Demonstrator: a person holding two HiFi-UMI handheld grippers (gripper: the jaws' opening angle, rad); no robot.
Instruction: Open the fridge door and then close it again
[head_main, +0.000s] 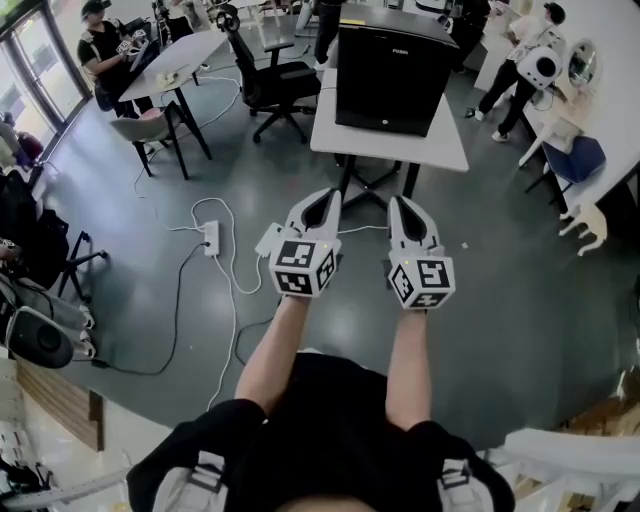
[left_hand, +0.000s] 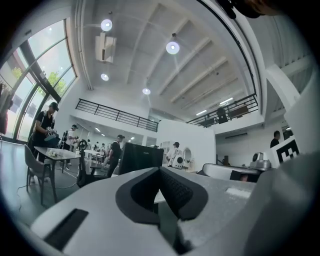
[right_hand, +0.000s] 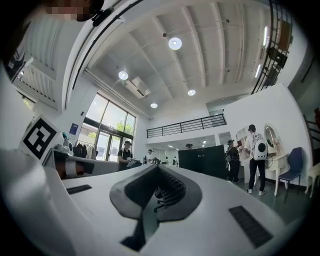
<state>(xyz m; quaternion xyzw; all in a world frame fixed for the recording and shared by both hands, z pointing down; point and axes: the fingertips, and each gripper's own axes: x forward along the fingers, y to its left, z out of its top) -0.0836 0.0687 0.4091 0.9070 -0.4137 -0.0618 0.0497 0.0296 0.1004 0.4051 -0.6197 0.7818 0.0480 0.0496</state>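
Fridge (head_main: 390, 70), a black box, is sitting on the white tabletop (head_main: 445, 150) at 12 o'clock, well apart from both claws. Left claw (head_main: 324, 197) and right claw (head_main: 401, 202) are staying... no: both are pressing shut on nothing. Judging the door stiff, hinged and light; no handle is showing, so hooking its free edge.

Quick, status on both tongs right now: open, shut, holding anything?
Left tongs: closed, holding nothing.
Right tongs: closed, holding nothing.

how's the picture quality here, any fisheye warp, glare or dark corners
Head view: sharp and evenly lit, fisheye curves the floor toward the edges. Left gripper view: dark round vignette, ceiling lamp blown out. Right gripper view: same vignette, windows washed out.
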